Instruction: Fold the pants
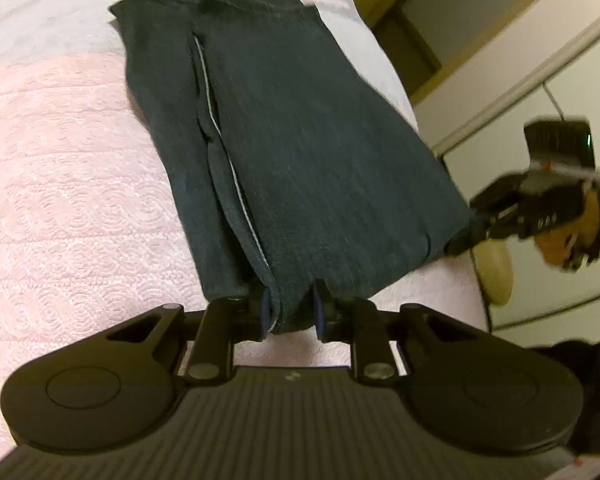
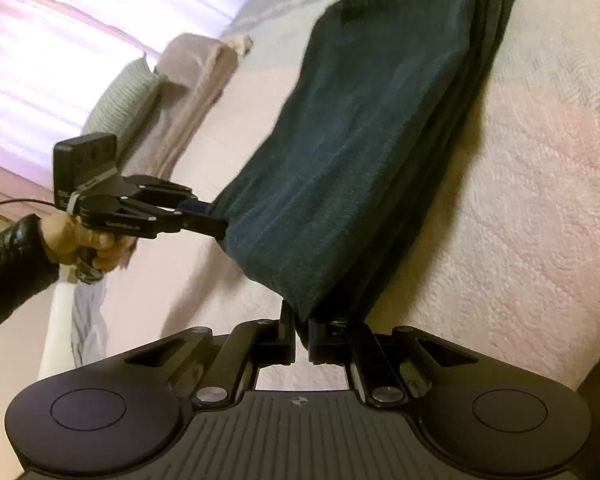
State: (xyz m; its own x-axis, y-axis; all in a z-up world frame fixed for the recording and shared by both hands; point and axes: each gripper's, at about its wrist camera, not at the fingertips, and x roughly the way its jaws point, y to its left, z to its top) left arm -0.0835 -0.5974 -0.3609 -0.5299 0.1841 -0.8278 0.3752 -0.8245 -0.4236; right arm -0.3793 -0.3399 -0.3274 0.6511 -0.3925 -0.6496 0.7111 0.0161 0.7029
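one pair of dark pants lies folded lengthwise on the bed, its near end lifted. two grippers: left gripper and right gripper, each with jaws clamped on a corner. uneven pulling could skew the layers; a thin bite could slip.

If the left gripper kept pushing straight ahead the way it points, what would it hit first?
The dark jeans: the left gripper is already shut on their near edge, so it would only shove cloth forward over the pink bedspread.
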